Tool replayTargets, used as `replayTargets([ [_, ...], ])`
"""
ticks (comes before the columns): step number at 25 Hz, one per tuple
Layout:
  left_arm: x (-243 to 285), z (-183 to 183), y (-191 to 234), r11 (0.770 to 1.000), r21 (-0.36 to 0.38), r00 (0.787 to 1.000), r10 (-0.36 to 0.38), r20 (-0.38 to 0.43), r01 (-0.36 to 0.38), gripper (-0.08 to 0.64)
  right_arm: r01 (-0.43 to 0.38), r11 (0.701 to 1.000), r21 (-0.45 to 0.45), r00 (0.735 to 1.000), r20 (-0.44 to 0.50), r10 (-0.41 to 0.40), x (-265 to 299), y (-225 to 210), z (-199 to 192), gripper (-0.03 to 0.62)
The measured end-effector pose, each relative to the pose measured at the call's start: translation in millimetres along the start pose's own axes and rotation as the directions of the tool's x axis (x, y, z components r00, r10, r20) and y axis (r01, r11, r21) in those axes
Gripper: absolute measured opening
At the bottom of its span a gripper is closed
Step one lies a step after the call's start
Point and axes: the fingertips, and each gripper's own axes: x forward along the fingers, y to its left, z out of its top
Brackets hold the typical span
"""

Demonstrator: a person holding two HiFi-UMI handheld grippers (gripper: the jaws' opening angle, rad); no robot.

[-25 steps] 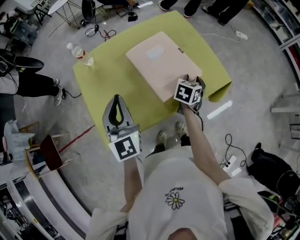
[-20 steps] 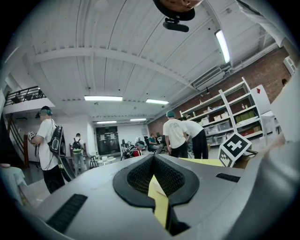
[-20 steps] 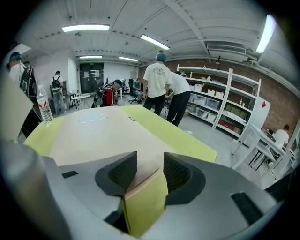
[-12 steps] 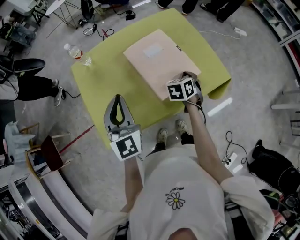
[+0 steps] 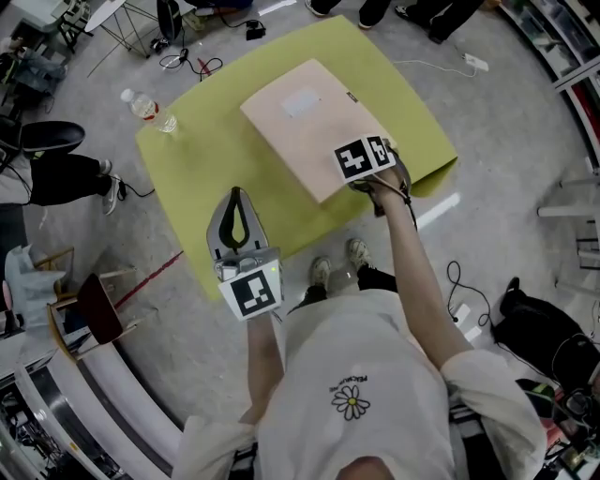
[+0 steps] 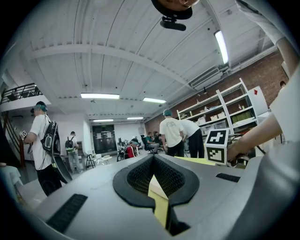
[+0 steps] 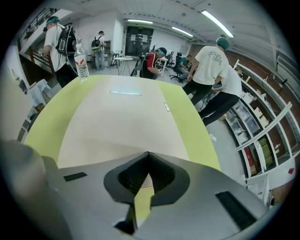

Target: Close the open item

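My right gripper (image 7: pixel 148 153), fingers pressed together on nothing, sat at the near edge of the flat beige folder (image 5: pixel 309 127). My left gripper (image 5: pixel 235 193), likewise closed and empty, hovered over the green surface (image 5: pixel 202 159).

The left half of the bench (image 5: pixel 202 169) lies bare from its near edge up to the water bottle (image 5: pixel 142 108), which stands upright at the far left corner and is the only tall thing there; the flat beige case (image 5: pixel 300 122) covers the middle and right, lying low; a narrow bare strip runs along the right edge; people's legs (image 5: pixel 375 11) crowd the floor beyond the far edge; the left gripper (image 5: pixel 234 197) hangs over the near edge.
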Motion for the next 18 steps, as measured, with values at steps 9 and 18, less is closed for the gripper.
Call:
replayTargets([
  [9, 2, 3, -7, 1.0, -0.012, 1.0, -0.004, 0.005, 0.005, 0.014, -0.059, 0.997, 0.051, 0.998, 0.023, 0.058, 0, -2, 0, 0.012],
  [18, 8, 32, -6, 1.0, -0.025, 0.998, 0.013, 0.06, -0.011, 0.014, -0.051, 0.999, 0.002, 0.986, 0.159, 0.05, -27, -6, 23, 0.012],
])
